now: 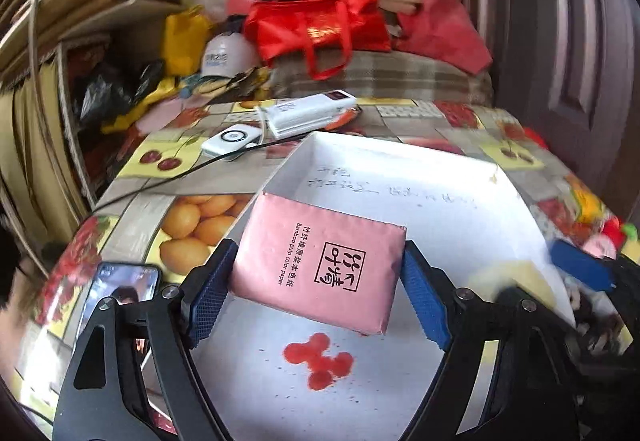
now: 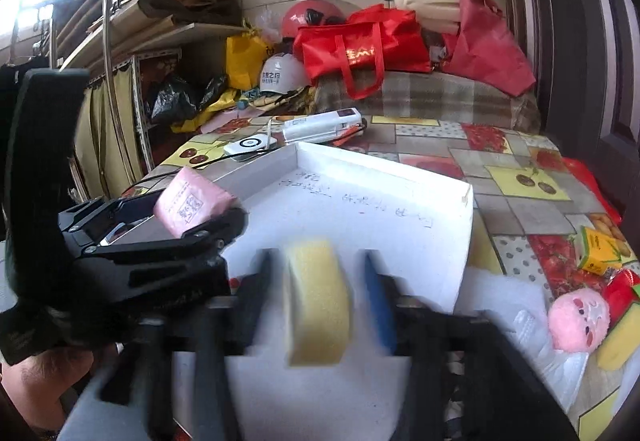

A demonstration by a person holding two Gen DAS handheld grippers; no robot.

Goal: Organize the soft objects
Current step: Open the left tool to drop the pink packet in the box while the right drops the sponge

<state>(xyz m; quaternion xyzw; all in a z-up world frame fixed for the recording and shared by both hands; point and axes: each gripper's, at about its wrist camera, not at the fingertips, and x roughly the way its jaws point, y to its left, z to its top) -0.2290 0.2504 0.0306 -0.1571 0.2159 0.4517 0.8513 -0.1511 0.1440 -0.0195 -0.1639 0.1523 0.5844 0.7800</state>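
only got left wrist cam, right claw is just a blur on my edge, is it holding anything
Observer: No. The right claw is open. A yellow sponge sits between its fingers with a gap on each side, over the white box.
Operator: is the sponge down on the box floor
Observer: Can't tell, that part is motion-blurred.
Operator: whats still out on the right side
Observer: A pink plush toy lies outside the box on white plastic, with a yellow-green carton behind it.
Operator: any more sponges
Observer: A yellow piece right of the plush looks like one.
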